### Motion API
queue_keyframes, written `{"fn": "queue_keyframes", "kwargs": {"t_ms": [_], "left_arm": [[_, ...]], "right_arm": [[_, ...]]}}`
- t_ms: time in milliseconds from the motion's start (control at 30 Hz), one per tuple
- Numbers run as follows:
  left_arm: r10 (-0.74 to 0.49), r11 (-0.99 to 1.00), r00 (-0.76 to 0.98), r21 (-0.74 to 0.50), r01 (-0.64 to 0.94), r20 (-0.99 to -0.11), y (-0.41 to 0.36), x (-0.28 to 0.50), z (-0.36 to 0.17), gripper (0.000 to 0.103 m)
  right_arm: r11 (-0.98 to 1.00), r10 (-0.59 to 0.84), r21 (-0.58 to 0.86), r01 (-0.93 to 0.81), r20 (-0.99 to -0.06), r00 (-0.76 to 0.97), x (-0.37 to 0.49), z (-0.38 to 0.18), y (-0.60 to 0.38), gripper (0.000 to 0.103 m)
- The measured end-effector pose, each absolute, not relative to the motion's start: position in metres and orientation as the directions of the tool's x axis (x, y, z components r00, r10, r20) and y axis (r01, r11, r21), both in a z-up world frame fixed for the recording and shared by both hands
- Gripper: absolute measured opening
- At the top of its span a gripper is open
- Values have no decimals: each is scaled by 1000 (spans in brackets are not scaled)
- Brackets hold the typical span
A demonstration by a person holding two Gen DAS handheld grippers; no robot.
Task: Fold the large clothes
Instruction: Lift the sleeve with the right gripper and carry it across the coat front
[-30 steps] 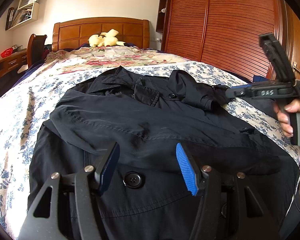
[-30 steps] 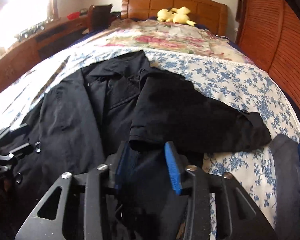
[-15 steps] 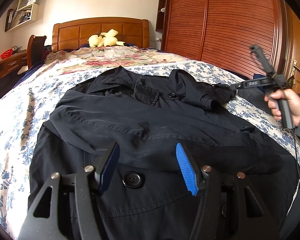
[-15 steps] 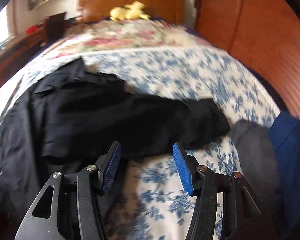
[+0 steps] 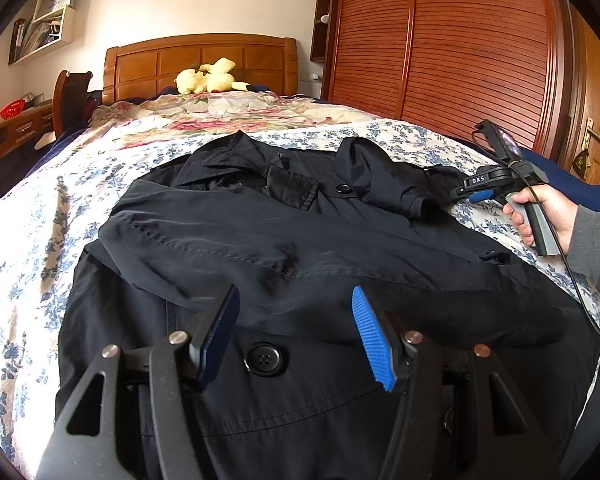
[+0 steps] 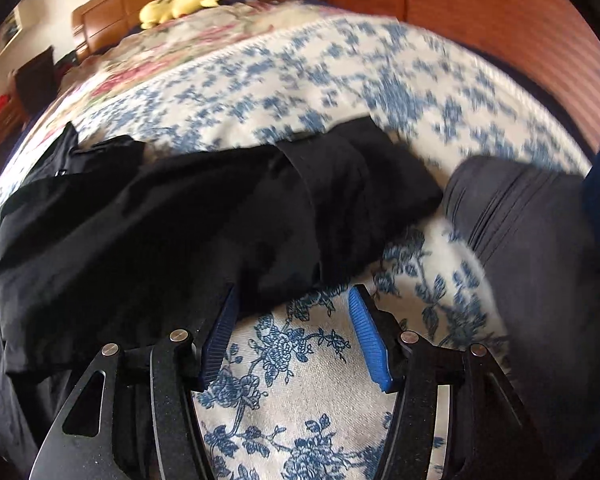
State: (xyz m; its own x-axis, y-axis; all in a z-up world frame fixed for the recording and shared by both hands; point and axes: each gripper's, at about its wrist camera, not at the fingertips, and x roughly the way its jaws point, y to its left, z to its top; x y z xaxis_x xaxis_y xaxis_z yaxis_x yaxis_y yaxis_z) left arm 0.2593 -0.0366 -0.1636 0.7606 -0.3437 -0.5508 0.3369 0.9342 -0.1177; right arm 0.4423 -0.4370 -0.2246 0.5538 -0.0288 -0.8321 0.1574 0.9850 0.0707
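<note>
Item: large black buttoned cotton coat (image 5: 284,248), lying spread on the blue-flowered white bedspread (image 5: 28,240).

We are holding the left gripper (image 5: 296,334) just above the coat's front, its blue ribbed pads spread apart with nothing between them, a round black button (image 5: 264,359) lying just below the gap. We are aiming the right gripper (image 6: 294,338) at the edge of the coat's folded sleeve (image 6: 260,220), its jaws opening; only bedspread is showing between the pads, the left pad standing at the sleeve's hem. Beyond the coat, toward the wooden headboard (image 5: 200,60), a yellow plush toy (image 5: 210,78) is resting. Beside the sleeve's cuff, a dark grey folded garment (image 6: 532,232) is lying.
</note>
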Motion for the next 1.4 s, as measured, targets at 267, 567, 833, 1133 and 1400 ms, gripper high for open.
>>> {"fn": "queue_keyframes", "kwargs": {"t_ms": [267,567,833,1133,1400], "left_arm": [[-342,934,761,-111,339,-552,-38,259,-164,58],[-340,934,769,-98,344,-542,-38,255,-158,58],[-340,936,815,-80,344,-469,-15,229,-131,58],[-348,936,820,-114,334,-455,7,217,-119,58],[-334,940,823,-105,323,-459,20,213,-118,58]], "right_arm": [[979,3,117,166,-825,565,463,-232,-441,56],[995,-100,-62,79,-709,698,458,-180,-401,4],[996,14,-62,-65,-612,790,414,-105,-334,4],[961,176,-84,-265,-554,814,354,-64,-243,4],[908,294,-83,-410,-571,767,318,-64,-183,4]]}}
